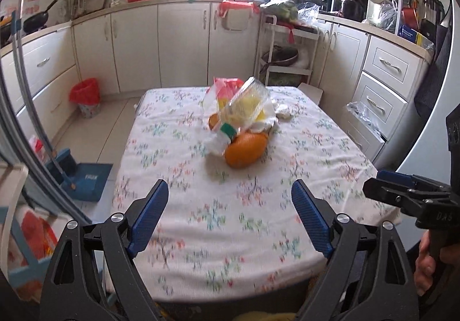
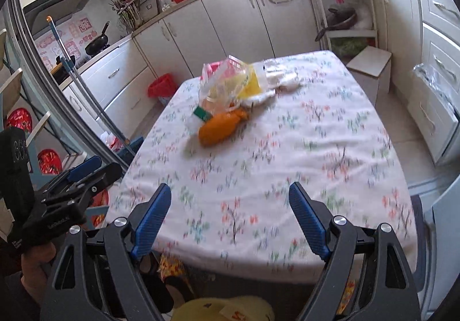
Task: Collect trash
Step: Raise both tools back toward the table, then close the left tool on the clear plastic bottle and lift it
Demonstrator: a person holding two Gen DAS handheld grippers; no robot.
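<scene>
A heap of trash lies on the floral tablecloth (image 1: 230,206) (image 2: 316,148): an orange bag (image 1: 245,150) (image 2: 221,127), clear plastic wrappers with yellow inside (image 1: 248,103) (image 2: 230,82), and crumpled white tissue (image 1: 283,111) (image 2: 287,78). A small bin with a red liner (image 1: 85,96) (image 2: 161,88) stands on the floor left of the table. My left gripper (image 1: 230,191) is open and empty above the table's near edge. My right gripper (image 2: 228,194) is open and empty, also near the front edge; it shows at the right of the left wrist view (image 1: 402,191).
White kitchen cabinets (image 1: 181,42) line the back and both sides. A blue dustpan and broom (image 1: 86,177) lean at the left. A white rack (image 1: 287,53) and a small white stool (image 2: 371,68) stand by the table's far right corner.
</scene>
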